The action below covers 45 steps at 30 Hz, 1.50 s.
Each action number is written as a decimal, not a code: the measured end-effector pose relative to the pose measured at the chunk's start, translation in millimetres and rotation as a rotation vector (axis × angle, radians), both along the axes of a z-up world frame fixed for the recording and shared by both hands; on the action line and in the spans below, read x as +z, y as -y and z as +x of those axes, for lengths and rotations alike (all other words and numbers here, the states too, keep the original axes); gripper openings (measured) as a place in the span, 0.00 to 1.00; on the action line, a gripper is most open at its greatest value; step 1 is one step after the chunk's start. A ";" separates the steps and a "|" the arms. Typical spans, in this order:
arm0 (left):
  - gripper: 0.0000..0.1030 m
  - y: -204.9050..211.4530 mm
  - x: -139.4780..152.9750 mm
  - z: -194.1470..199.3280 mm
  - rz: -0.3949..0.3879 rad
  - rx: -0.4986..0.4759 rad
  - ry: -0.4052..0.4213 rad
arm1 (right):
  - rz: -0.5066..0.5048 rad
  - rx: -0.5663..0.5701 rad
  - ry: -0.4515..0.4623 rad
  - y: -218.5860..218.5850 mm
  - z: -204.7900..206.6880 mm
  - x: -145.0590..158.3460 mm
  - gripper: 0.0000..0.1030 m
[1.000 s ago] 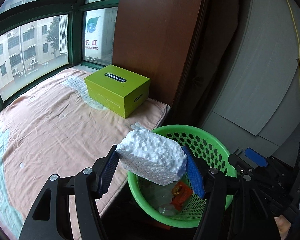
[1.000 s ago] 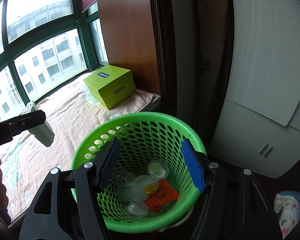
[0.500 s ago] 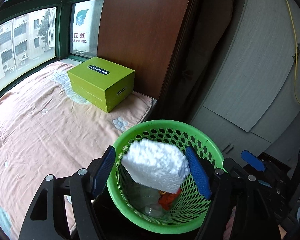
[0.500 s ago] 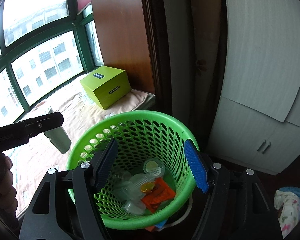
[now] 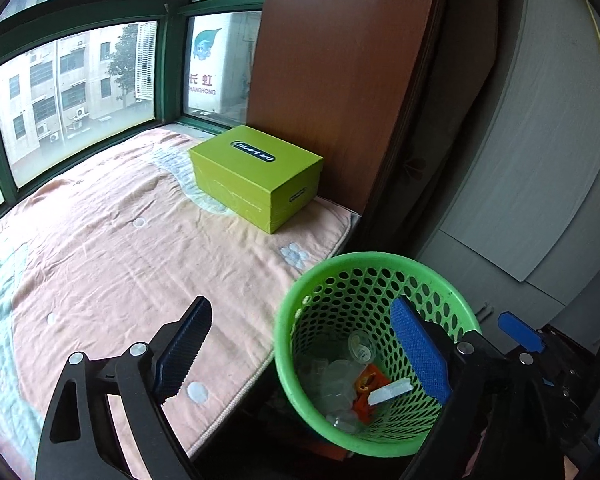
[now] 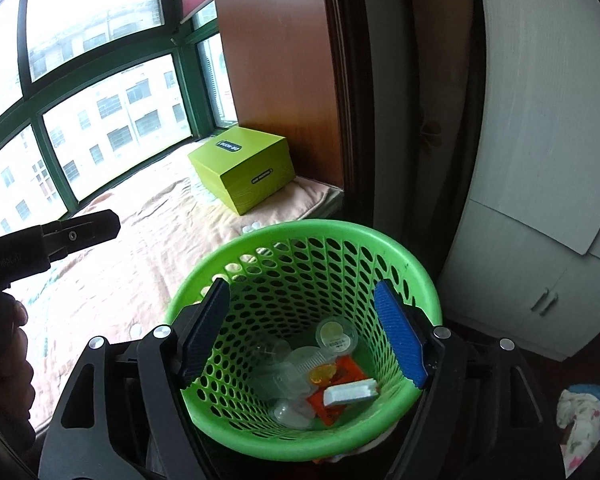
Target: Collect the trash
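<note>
The green perforated basket (image 5: 284,312) stands on the floor beside the bed. A white foam block (image 5: 390,391) lies inside it on clear plastic cups and an orange wrapper; it also shows in the right wrist view (image 6: 350,393), in the basket (image 6: 300,232). My left gripper (image 5: 300,350) is open and empty, spread over the bed edge and the basket. My right gripper (image 6: 302,334) is open and empty above the basket. The left gripper's finger (image 6: 80,226) shows at the left of the right wrist view.
A lime green box (image 5: 256,178) sits on the pink blanket (image 5: 100,248) near a brown wooden panel (image 5: 332,60). Windows lie behind the bed. A white cabinet (image 6: 540,160) stands right of the basket. A cloth bundle (image 6: 584,412) lies on the floor.
My left gripper opened and let go of the foam block, which fell into the basket. The left gripper then drew back toward the bed. The right gripper stayed open above the basket.
</note>
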<state>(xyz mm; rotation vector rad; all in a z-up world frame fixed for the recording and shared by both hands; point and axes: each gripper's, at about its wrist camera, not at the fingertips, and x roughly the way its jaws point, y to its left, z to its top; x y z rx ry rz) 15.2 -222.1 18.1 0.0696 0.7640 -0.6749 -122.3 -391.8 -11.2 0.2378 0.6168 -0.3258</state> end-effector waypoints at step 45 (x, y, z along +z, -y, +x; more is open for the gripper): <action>0.92 -227.5 31.4 7.1 0.073 0.622 0.112 | -0.007 0.366 0.109 -142.5 89.7 43.7 0.90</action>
